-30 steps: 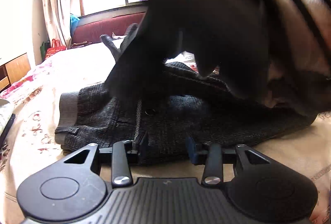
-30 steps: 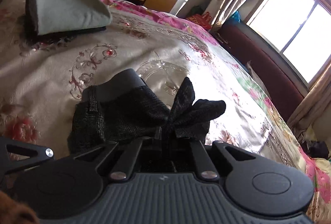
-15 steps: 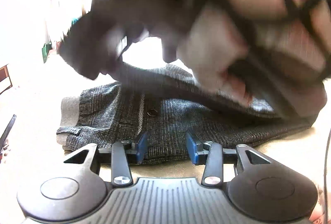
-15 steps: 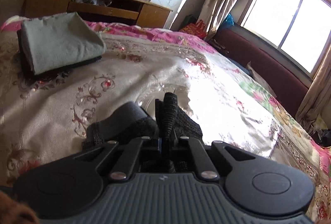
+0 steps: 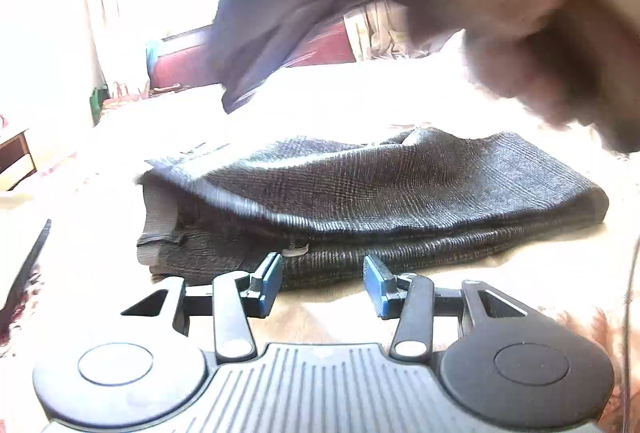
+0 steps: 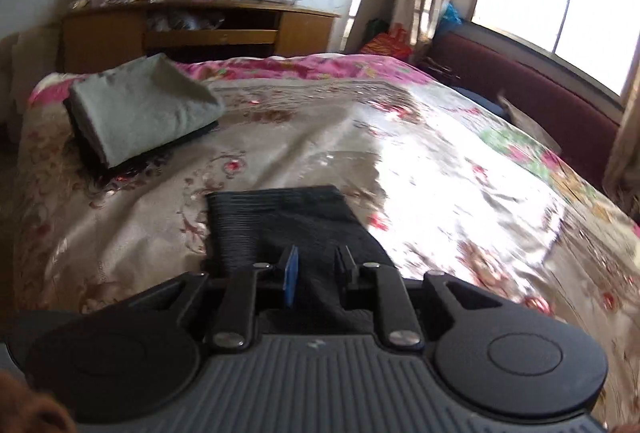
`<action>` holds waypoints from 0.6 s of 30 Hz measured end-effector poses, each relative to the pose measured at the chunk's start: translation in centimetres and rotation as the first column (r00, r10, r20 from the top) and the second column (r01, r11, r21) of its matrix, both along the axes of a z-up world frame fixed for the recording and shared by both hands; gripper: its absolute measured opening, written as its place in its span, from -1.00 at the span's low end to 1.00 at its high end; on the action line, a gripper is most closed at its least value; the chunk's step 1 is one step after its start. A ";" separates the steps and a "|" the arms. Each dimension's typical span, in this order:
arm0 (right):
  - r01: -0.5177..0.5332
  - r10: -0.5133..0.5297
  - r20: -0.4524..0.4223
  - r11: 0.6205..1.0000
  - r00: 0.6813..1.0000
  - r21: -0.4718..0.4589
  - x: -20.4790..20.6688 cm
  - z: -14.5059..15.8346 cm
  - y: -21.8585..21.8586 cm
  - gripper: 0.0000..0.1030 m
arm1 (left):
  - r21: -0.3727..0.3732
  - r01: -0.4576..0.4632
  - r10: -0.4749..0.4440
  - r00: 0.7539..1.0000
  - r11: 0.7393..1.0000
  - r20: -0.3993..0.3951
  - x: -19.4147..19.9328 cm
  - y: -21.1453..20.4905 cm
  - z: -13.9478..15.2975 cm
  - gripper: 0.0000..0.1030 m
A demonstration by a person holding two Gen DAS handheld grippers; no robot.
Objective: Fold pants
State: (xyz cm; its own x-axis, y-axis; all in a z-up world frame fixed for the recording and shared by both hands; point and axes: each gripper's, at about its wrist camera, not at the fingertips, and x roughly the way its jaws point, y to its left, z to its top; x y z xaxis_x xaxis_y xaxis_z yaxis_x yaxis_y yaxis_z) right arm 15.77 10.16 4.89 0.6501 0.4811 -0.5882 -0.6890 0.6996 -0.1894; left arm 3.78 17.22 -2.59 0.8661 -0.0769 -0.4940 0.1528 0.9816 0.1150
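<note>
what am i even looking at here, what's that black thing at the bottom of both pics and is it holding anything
The black thing is a hand-held gripper with two fingers; a person carries one in each hand, and a small camera on each looks forward past the fingers. One picture is from the left gripper, the other from the right gripper. Both stand open and hold nothing. In front of them, on a flowered bedspread, lie dark grey pants, folded over on themselves. The right view shows the same pants from above. Farther back on the bed sits a stack of folded clothes. The blurred shape at the top of the left view is too smeared to identify.
</note>
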 end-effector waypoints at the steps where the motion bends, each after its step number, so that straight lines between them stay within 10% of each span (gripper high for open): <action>1: 0.082 -0.082 -0.019 0.997 0.996 0.011 0.3 0.3 -3.0 -0.57 | -0.002 -0.003 0.003 1.000 1.000 0.013 -0.5 -0.1 0.2 0.13; 8: 0.540 -0.512 -0.259 0.840 0.819 0.048 3.0 -3.4 -20.7 -0.46 | 0.026 0.027 -0.030 0.993 0.999 0.117 -0.5 -1.3 2.5 0.16; 18: 0.621 -0.299 -0.661 0.714 0.688 0.324 5.4 -10.4 -30.1 -0.42 | 0.164 0.068 -0.077 0.996 0.984 0.051 5.3 -4.1 3.0 0.17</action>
State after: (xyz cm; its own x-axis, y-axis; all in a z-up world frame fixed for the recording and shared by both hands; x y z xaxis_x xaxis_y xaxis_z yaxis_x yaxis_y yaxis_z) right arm 21.15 -19.89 -5.54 0.5259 0.5213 -0.6720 -0.1106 0.8253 0.5537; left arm 9.10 13.13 0.41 0.8880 -0.0636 -0.4554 0.2118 0.9357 0.2822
